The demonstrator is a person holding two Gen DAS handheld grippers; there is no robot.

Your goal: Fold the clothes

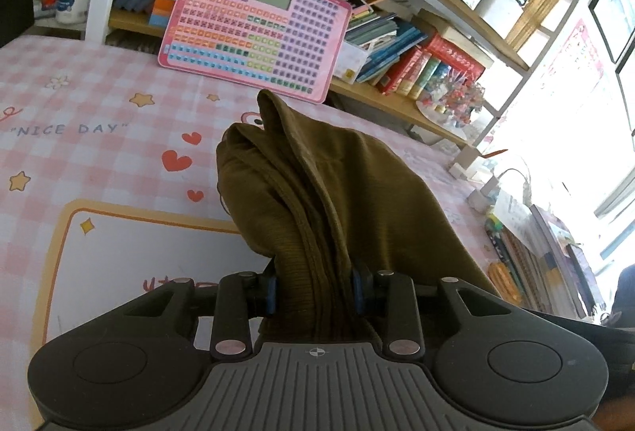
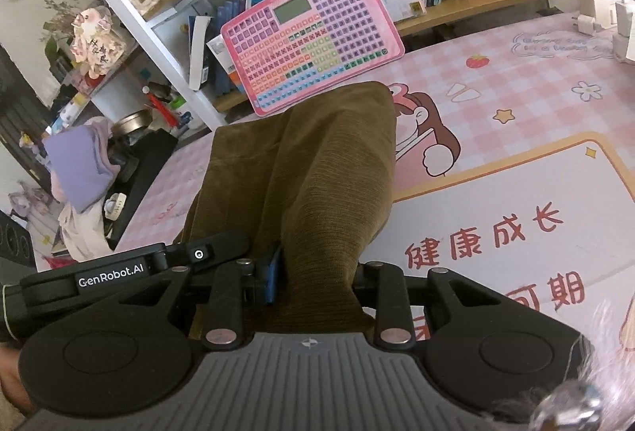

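The left gripper (image 1: 315, 292) is clamped on a bunched edge of the olive-brown ribbed corduroy garment (image 1: 317, 189), whose folds rise between the blue pads and drape forward over the pink checked desk mat (image 1: 99, 105). The right gripper (image 2: 313, 272) is likewise closed on another part of the same garment (image 2: 317, 161), which stretches away from it across the mat toward the pink plastic learning keyboard (image 2: 313, 38) leaning on the wooden bookshelf (image 2: 476, 2). The main risk, as I judge it, is uneven hold: each gripper pinches a thick, rumpled wad, so a layer could slip out during the lift and leave the fold crooked; the far end could also drag against the keyboard and tip it. The left view shows how many layers are bunched in that grip, and the bright window side of the room; the right view instead shows the cloth's flatter spread, the printed red characters on the mat, and a lilac cloth heap (image 2: 79, 165) off the desk's edge.
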